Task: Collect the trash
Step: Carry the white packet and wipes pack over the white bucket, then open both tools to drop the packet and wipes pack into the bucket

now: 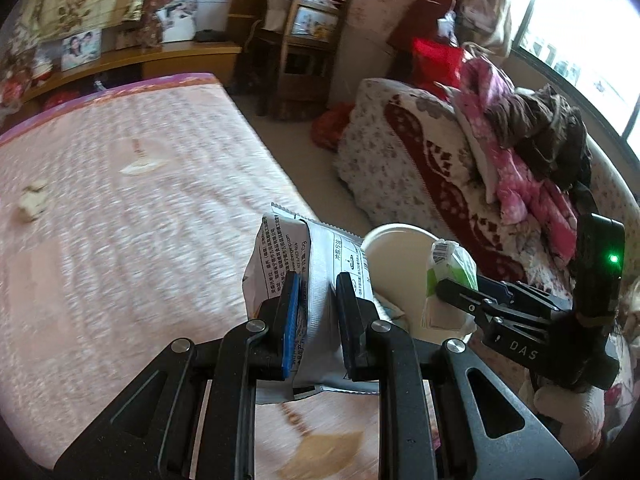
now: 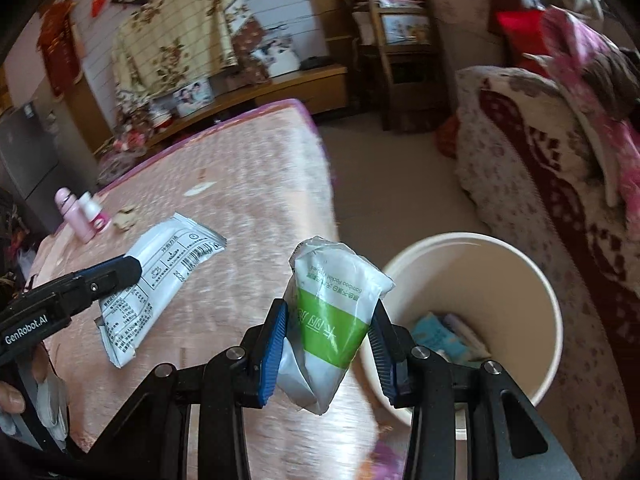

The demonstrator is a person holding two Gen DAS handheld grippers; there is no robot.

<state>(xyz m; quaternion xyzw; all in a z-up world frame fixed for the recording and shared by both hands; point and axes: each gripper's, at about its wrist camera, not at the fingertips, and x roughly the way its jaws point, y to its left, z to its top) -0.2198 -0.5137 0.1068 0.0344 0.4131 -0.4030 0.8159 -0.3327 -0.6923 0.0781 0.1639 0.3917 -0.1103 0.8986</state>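
The left tongs [image 1: 316,308] are clamped on a silver wrapper [image 1: 288,264] and the right tongs [image 2: 330,344] on a green-banded tissue pack [image 2: 334,312], both held off the bed's [image 1: 120,200] right edge, likely for dropping into the white bin [image 2: 532,292] beside it.

Silver printed wrapper [image 1: 316,280] and green-white tissue packet [image 2: 336,320] held beside white bin [image 2: 552,320].

A bed with a pink quilted cover [image 1: 132,184] fills the left. A low wooden cabinet [image 2: 280,84] stands along the white-panelled far wall, a floral cloth [image 2: 176,28] hanging above it. A dark wooden shelf unit [image 1: 304,40] occupies the corner. A sofa [image 1: 420,160] piled with fabrics sits beneath a bright window [image 1: 580,40]. Floor [image 2: 400,184] pale beige.
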